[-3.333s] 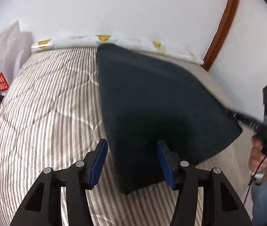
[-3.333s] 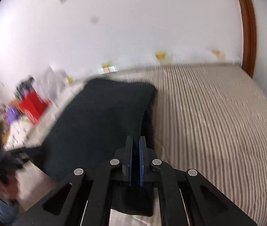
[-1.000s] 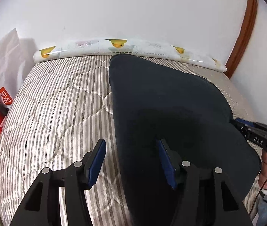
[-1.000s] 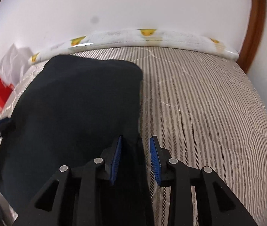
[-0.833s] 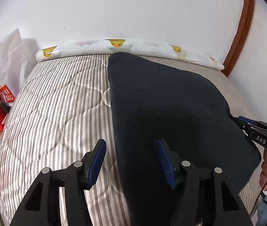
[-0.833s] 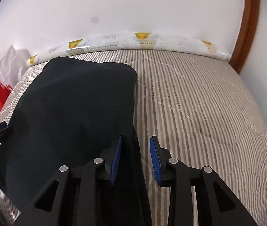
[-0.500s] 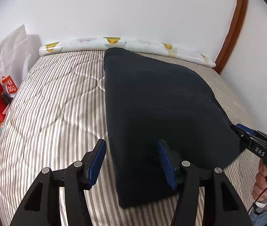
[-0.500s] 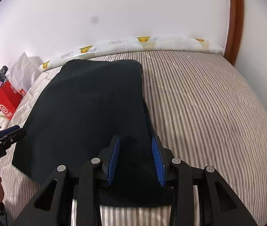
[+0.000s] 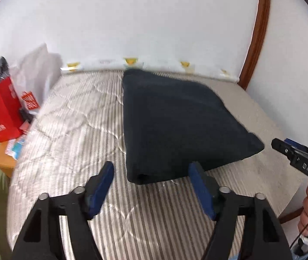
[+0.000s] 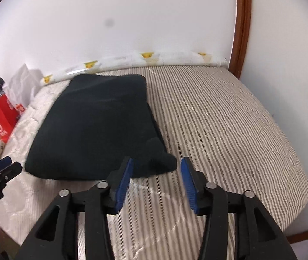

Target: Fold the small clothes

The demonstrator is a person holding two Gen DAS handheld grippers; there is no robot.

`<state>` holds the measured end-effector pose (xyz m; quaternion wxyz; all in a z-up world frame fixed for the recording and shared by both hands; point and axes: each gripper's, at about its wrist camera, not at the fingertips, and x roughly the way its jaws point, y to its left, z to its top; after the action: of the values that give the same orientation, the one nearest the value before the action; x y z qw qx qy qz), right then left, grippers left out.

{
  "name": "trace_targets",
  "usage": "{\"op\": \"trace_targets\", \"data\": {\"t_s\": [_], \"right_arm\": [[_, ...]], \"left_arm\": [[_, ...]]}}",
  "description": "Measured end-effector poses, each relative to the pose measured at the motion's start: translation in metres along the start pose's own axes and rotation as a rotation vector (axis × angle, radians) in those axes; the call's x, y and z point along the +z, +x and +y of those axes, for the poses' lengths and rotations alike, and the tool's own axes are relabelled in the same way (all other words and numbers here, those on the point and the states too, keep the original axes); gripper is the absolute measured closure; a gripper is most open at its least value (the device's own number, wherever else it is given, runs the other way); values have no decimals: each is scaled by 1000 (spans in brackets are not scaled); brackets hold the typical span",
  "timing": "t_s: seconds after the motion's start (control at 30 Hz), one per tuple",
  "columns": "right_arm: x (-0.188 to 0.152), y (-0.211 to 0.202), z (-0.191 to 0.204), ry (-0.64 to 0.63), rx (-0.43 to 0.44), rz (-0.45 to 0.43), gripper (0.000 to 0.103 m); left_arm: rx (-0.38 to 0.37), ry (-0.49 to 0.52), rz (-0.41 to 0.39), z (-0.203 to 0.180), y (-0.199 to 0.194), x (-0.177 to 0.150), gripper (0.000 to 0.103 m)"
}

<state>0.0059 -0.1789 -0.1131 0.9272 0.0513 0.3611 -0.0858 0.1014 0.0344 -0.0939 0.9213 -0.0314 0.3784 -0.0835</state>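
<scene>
Pulling back now: both claws, left (image 9: 151, 186) and right (image 10: 157, 179), are spread and empty, the dark cloth (image 9: 175, 125) dropped folded on the bed (image 10: 230, 119), so this fold looks done.

Striped quilted mattress (image 9: 71, 117), red paper bag (image 9: 1, 112) beside it, white wall (image 10: 154, 17) behind.

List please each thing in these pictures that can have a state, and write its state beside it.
Dark navy folded garment: folded, lying flat on the bed, held by no gripper.
Left gripper: jaws open, empty, just short of the garment's near edge.
Right gripper: jaws open, empty, near the garment's near corner.
Grey-striped quilted mattress: bare apart from the garment.
Red paper shopping bag: upright beside the bed.
</scene>
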Motion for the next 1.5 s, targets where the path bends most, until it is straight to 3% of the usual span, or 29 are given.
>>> {"op": "trace_targets", "data": {"t_s": [0.13,0.3,0.4,0.77,1.5], "right_arm": [[-2,-46,9,-10,17,-62,25],[-11,-95,24,-63,1,-105,15],[-20,-117,26,-71,-3,-141,0],[-38,-152,15,-43,-12,-133,0],[-43,-162,7,-33,-44,-143,0]], "left_arm": [[26,-11,-41,-8,-39,-3,22],[59,11,-71,-22,-80,-13,14],[69,13,-90,-27,-99,-18,10],[92,28,-134,-35,-135,-26,7],[93,30,-139,-40,-141,-29,6]]}}
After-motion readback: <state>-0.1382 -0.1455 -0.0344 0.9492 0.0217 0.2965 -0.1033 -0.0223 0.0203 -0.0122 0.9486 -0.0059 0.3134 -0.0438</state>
